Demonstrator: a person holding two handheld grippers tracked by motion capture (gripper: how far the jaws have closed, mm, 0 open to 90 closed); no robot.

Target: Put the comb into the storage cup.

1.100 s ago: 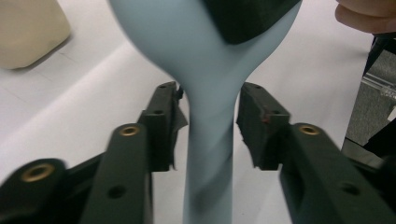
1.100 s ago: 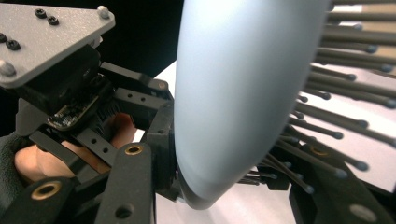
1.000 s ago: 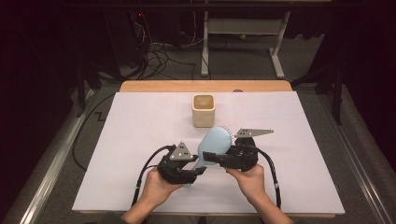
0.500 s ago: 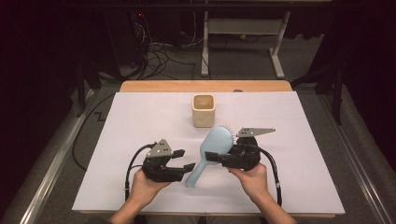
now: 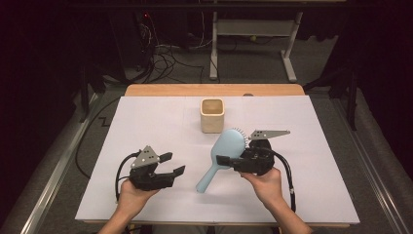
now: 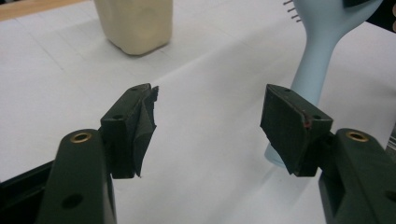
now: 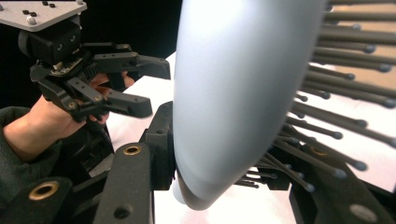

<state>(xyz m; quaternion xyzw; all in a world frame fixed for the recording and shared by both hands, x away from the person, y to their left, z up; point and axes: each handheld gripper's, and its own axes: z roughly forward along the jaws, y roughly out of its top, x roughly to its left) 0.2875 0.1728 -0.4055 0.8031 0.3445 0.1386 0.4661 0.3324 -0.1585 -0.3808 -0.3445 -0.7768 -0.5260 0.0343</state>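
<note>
Nearest the person, the left gripper point(image 5: 170, 165) hovers low over the white table sheet point(image 5: 146, 122) with its jaws standing wide and nothing between them; they have just been opening, and the left gripper view shows only bare sheet in the gap. Just beyond and to its right, the right gripper point(image 5: 225, 161) is clamped on the head of a pale blue hairbrush point(image 5: 225, 146), one pad on the smooth back and the other in among the dark bristles point(image 7: 327, 116), as the right gripper view shows. The brush hangs tilted, its handle point(image 6: 314, 70) slanting down toward the person so that its tip rests on or just above the sheet, well apart from the left gripper now. Farther off stands a cream square cup point(image 5: 212, 115), open end up, near the far middle of the sheet, close to the brush head. My judgement of the risks: the grip sits on bristles that flex and on a curved, slick back, so the brush could swivel or slip out once lifted on one gripper alone; and the long handle could catch the cup rim and tip the light cup if the brush is swung toward it carelessly. Counted: two grippers, one hairbrush, one cup, one sheet.
</note>
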